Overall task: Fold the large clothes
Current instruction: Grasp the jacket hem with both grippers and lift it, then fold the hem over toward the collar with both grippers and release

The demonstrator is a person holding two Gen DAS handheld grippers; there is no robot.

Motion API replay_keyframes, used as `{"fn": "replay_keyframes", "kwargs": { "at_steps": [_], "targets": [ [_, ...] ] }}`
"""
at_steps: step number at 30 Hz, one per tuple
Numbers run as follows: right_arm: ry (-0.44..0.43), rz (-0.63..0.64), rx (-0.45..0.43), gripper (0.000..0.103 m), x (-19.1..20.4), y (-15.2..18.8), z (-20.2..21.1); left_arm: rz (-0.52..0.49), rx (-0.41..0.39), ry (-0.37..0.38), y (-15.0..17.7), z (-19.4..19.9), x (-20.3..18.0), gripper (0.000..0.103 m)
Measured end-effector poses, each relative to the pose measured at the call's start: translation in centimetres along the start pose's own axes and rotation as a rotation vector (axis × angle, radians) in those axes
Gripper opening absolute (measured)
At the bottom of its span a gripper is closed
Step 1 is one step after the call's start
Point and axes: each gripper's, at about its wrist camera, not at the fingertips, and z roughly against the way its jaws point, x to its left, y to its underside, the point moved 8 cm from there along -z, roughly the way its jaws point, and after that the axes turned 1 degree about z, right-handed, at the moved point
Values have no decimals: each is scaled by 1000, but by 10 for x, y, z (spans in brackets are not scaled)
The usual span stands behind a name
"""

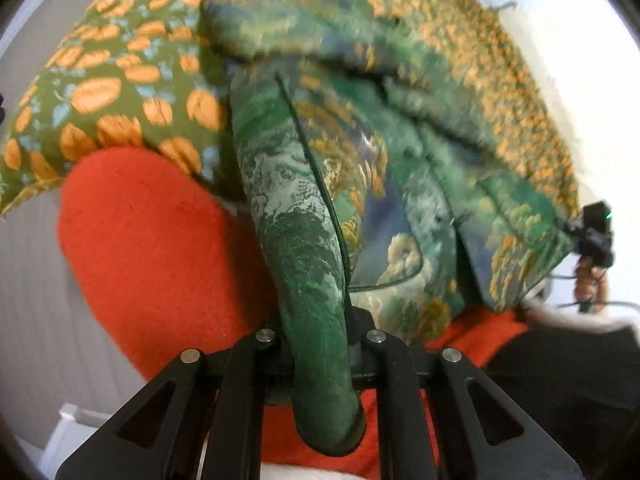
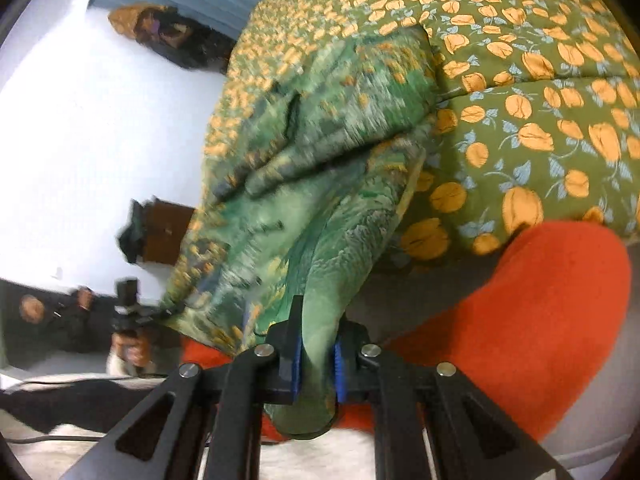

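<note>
White walls and a pale floor frame both views, and a bed covered with a green quilt (image 1: 120, 80) printed with orange tulips fills the background. Across that quilt lies the task's thing, a large green garment (image 1: 360, 168) with a painted landscape print, bunched into folds and blurred in places.

From the left wrist camera, the left gripper (image 1: 320, 360) is clamped on a rolled edge of the garment, which runs between its fingers and hangs out toward the camera. That cloth rises straight ahead of the gripper and spreads to the right. At the far right edge of the garment sits the right gripper (image 1: 596, 236), small and dark.

From the right wrist camera, the right gripper (image 2: 316, 360) is closed on another bunched corner of the same garment (image 2: 304, 184); blue pads (image 2: 339, 368) press the cloth from both sides. Ahead of it the fabric stretches up and left, its far corner meeting the left gripper (image 2: 128, 312).

An orange-red cushion (image 2: 532, 320) lies just below the quilt (image 2: 540, 100), near both grippers.
</note>
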Motion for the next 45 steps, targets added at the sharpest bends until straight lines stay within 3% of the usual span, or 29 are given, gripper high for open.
{"fn": "replay_keyframes", "kwargs": {
  "at_steps": [4,9,11,15,17,18,20,22,24,26,29,31,33,35,36,37,39,41,45],
  "targets": [
    [-63,33,-106,11,14,-54,4,-25,-128,42,-65,27,-7,11],
    [-84,58,-215,11,9,-157,-27,12,-248,68,-194,12,1,11],
    [-81,33,-239,11,-1,-192,-43,37,-272,52,-232,-4,9,13],
    [19,-23,-273,12,-40,-247,-92,121,-293,8,-284,-47,29,32],
    [60,-71,-269,15,-62,-259,-114,160,-262,12,-290,-64,36,42],
    [66,-107,-262,19,-72,-262,-125,178,-239,18,-293,-72,39,51],
    [11,-195,-256,42,-85,-264,-137,195,-246,75,-291,-66,38,60],
    [-110,-268,-305,90,-84,-270,-130,198,-291,141,-289,-46,36,95],
    [-165,-247,-335,98,-74,-275,-117,208,-376,173,-286,-19,44,101],
    [-136,-181,-362,98,-65,-281,-105,187,-402,191,-286,-9,49,102],
    [112,5,-332,98,-57,-283,-105,113,-371,52,-281,-26,58,102],
    [306,163,-264,98,-55,-282,-127,60,-292,-38,-284,-59,56,102],
    [436,266,-213,98,-55,-283,-148,12,-251,-148,-293,-88,56,101],
    [505,301,-199,98,-60,-285,-163,-8,-250,-228,-304,-109,52,98],
    [523,295,-199,92,-61,-287,-171,-5,-247,-234,-308,-117,49,79],
    [528,279,-193,59,-62,-289,-178,2,-234,-229,-310,-123,46,41],
    [578,280,-192,19,-61,-288,-181,21,-234,-286,-312,-124,46,17],
    [643,354,-234,15,-46,-285,-171,2,-278,-301,-312,-109,38,12],
    [703,530,-423,14,7,-300,-134,2,-454,-278,-326,-53,21,11]
  ]
}}
